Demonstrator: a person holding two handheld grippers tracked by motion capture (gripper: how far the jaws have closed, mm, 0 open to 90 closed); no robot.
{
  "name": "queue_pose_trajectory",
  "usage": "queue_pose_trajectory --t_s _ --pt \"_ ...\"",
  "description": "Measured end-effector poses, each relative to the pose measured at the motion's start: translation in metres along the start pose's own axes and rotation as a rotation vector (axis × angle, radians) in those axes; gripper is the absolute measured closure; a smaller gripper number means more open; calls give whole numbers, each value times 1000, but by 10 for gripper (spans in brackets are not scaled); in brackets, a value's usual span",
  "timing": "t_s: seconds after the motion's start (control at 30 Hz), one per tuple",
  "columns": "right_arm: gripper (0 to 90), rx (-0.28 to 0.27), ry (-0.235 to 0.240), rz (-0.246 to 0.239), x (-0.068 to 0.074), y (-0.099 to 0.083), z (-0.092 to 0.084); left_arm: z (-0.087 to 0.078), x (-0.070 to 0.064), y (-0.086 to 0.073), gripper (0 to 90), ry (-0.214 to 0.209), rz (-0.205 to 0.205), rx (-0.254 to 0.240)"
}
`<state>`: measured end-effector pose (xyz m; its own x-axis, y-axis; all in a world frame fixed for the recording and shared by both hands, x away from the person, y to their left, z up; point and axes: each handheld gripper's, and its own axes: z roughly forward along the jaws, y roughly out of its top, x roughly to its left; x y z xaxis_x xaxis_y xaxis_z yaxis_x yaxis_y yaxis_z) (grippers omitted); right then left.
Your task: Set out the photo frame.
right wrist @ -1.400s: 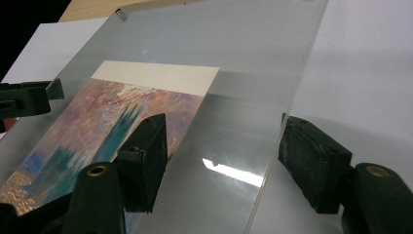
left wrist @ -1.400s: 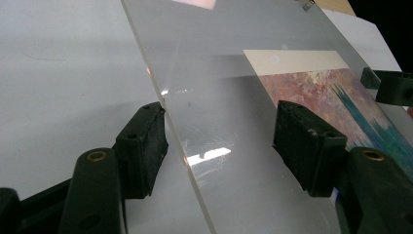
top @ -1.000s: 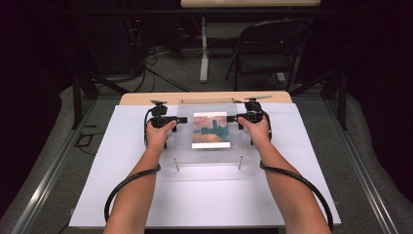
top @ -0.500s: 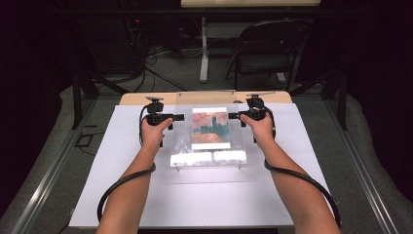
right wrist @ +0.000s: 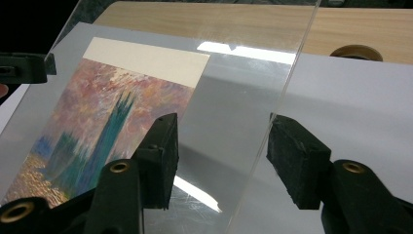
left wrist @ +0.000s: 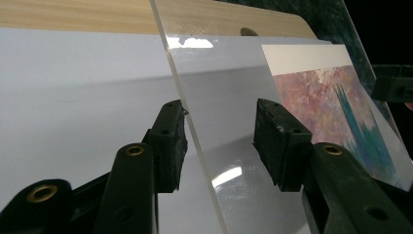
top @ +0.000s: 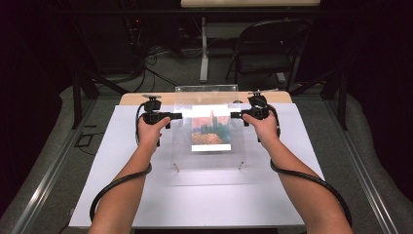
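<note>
Dark room with cables and a folding chair (top: 270, 46) lies behind our bench (top: 122, 161), which carries a white sheet over pale wood. We hold the left claw (top: 176, 116) at the left edge of a clear acrylic panel (top: 207, 158); in the left gripper view its jaws stand parted (left wrist: 219, 141), one pad (left wrist: 170, 146) touching the panel's edge, the other pad (left wrist: 280, 144) apart from the panel's face. Our right claw (top: 235, 115) sits at the panel's right edge; in the right gripper view (right wrist: 221, 158) its jaws also stand apart, the panel's edge running between them without a clear pinch. Inside the panel we see a painted print (top: 210, 131) in pinks, teal and orange with a white lower margin. The panel's far edge is tilted up off the bench, while its near edge rests down by two small pegs (top: 176, 167).
</note>
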<state>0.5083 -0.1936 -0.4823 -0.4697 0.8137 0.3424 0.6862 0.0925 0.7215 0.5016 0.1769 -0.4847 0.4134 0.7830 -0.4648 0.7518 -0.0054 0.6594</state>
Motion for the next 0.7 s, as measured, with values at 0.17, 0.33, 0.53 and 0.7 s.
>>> queue_pose_trajectory --t_s 0.17,0.33,0.53,0.7 --pt "474 3 -9 -14 6 3 -9 -9 -7 1 565 8 28 3" --pt "494 6 -10 -37 11 5 -17 -17 -10 1 588 -6 38 -3" --pt "530 5 -1 -57 15 7 -27 -25 -14 2 613 -12 51 -7" --pt "546 14 -2 -84 19 9 -35 -34 -18 2 627 -15 76 -1"
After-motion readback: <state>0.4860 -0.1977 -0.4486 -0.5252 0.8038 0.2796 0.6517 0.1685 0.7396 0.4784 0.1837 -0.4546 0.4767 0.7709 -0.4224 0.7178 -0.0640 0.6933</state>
